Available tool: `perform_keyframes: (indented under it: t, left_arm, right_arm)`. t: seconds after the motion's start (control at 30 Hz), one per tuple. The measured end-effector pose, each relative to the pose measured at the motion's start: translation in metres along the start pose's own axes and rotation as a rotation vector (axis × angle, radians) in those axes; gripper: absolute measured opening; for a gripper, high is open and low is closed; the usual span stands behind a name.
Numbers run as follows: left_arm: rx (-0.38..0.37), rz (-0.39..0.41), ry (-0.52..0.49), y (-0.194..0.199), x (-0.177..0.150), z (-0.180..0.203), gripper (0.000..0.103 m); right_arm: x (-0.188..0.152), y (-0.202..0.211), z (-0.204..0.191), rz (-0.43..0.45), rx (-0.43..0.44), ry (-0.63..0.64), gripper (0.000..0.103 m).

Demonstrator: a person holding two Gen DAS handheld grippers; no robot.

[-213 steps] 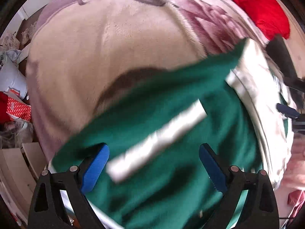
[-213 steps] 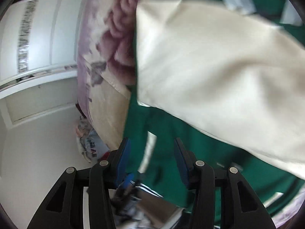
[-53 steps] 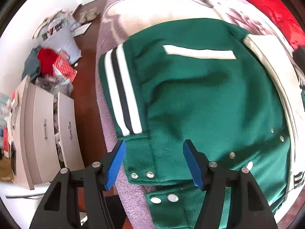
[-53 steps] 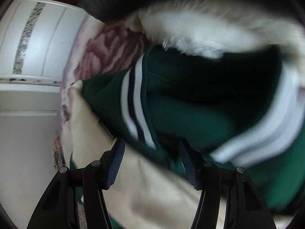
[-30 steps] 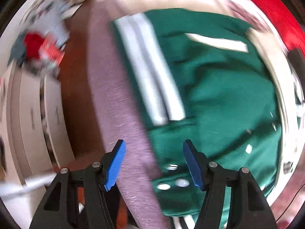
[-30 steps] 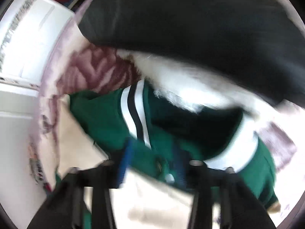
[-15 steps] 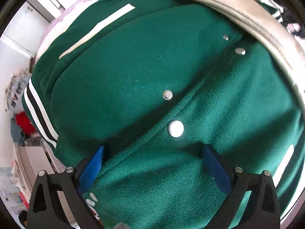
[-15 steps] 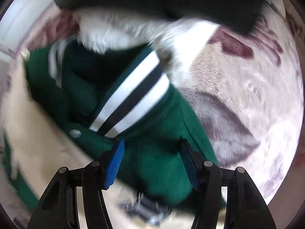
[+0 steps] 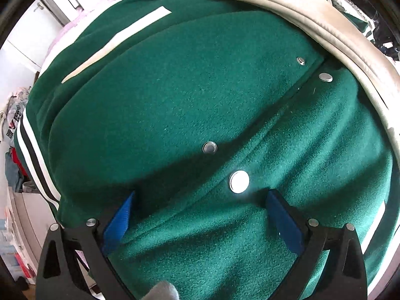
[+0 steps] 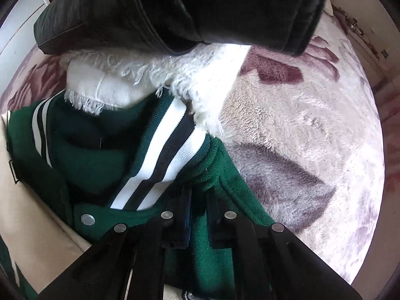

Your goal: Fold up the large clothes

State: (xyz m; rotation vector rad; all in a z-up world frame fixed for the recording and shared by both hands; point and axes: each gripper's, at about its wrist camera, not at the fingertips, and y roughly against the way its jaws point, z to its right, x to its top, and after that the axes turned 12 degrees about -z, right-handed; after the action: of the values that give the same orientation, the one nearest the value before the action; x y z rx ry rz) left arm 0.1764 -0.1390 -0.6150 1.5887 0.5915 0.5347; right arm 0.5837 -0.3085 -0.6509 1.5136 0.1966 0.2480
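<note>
So the right gripper point(image 10: 198, 215) has its two black fingers pinched tight on a fold of the green wool varsity jacket point(image 10: 225, 182), right at the front edge just below the green, white and black striped knit collar point(image 10: 162, 155). One silver snap button point(image 10: 87, 219) sits on the placket just to the left of the fingers, and the cream leather sleeve point(image 10: 37, 225) runs along the lower left. Beyond the collar there's a shaggy white fleece garment point(image 10: 155, 75) touching it, and on top of that a black leather jacket point(image 10: 175, 12) fills the top of the view. Everything lies on a fluffy cream and mauve floral blanket point(image 10: 300, 137) spreading out to the right. The left gripper point(image 9: 200, 208) is spread wide, blue-padded fingers point(image 9: 117, 222) apart and holding nothing, hovering right over the jacket's green front point(image 9: 175, 100). Between and just past the fingers is a shiny flat snap cap point(image 9: 239, 181), with a ringed snap socket point(image 9: 209, 147) a bit farther on, and another pair of snaps point(image 9: 325, 77) further up the opening. A cream pocket welt point(image 9: 117, 42) slants across the far panel, the cream sleeve point(image 9: 325, 25) curves around the top right, and the striped hem band point(image 9: 32, 150) shows at the left edge. Off to the left is a white drawer unit point(image 9: 27, 220) with a pile of clutter point(image 9: 15, 125) beside it; can't tell what's in the drawers.
</note>
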Motion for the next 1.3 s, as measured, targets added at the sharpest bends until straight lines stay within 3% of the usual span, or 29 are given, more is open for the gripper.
perform_keyframes:
  t: [0.13,0.27,0.33,0.37,0.43,0.57,0.63,0.7,0.73,0.77,0.8,0.83,0.87,0.9,1.0,1.07,1.13,1.17,1.3]
  left_arm:
    - [-0.03,-0.003,0.021,0.025,0.002,-0.014,0.103]
    - [-0.028,0.065,-0.074,0.072,-0.025,-0.015,0.103]
    - [-0.035,0.065,-0.156,0.088,-0.049,-0.008,0.103]
    - [-0.036,0.053,-0.202,0.093,-0.062,-0.002,0.103]
    - [-0.052,0.012,-0.292,0.094,-0.089,0.009,0.103]
    - [-0.112,-0.097,-0.445,0.081,-0.134,0.059,0.103]
    - [-0.125,-0.128,-0.502,0.073,-0.153,0.083,0.103]
    - [-0.094,-0.144,-0.56,0.057,-0.168,0.103,0.103]
    - [-0.066,-0.142,-0.59,0.049,-0.174,0.112,0.101]
    - [-0.029,-0.121,-0.616,0.044,-0.178,0.119,0.096]
    - [0.006,-0.099,-0.636,0.04,-0.18,0.123,0.072]
    - [0.053,-0.078,-0.649,0.038,-0.18,0.126,0.056]
    - [0.064,-0.063,-0.649,0.038,-0.177,0.125,0.034]
    - [0.036,-0.054,-0.638,0.041,-0.173,0.123,0.019]
    - [-0.018,-0.029,-0.609,0.053,-0.161,0.113,0.009]
    - [-0.029,-0.004,-0.613,0.065,-0.16,0.11,0.007]
    - [-0.032,0.022,-0.621,0.079,-0.159,0.106,0.006]
    - [-0.044,0.034,-0.618,0.089,-0.158,0.103,0.006]
    - [-0.118,0.069,-0.555,0.132,-0.14,0.075,0.006]
  right_arm:
    - [0.009,-0.004,-0.011,0.007,-0.049,0.008,0.009]
    - [0.014,-0.011,-0.013,-0.043,-0.065,0.036,0.011]
    - [0.017,-0.001,-0.006,-0.091,0.012,0.049,0.021]
    - [0.017,0.006,0.0,-0.135,0.073,0.065,0.044]
    - [0.006,0.023,0.026,-0.184,0.154,0.046,0.066]
    - [-0.038,0.051,0.094,-0.257,0.318,-0.042,0.068]
    - [-0.064,0.052,0.134,-0.296,0.4,-0.113,0.075]
    - [-0.087,0.042,0.165,-0.308,0.477,-0.183,0.09]
    - [-0.098,0.034,0.177,-0.316,0.499,-0.205,0.091]
    - [-0.106,0.026,0.184,-0.322,0.514,-0.219,0.091]
    - [-0.115,0.015,0.186,-0.329,0.544,-0.235,0.091]
    - [-0.12,0.0,0.189,-0.341,0.577,-0.253,0.091]
    - [-0.122,-0.007,0.188,-0.348,0.61,-0.269,0.091]
    - [-0.123,-0.022,0.189,-0.355,0.674,-0.284,0.091]
    - [-0.119,-0.061,0.183,-0.362,0.819,-0.335,0.092]
    - [-0.122,-0.074,0.176,-0.32,0.864,-0.403,0.089]
    - [-0.124,-0.075,0.157,-0.33,0.904,-0.38,0.022]
    - [-0.126,-0.075,0.15,-0.359,0.937,-0.402,0.016]
    - [-0.119,-0.032,0.131,-0.337,0.808,-0.404,0.012]
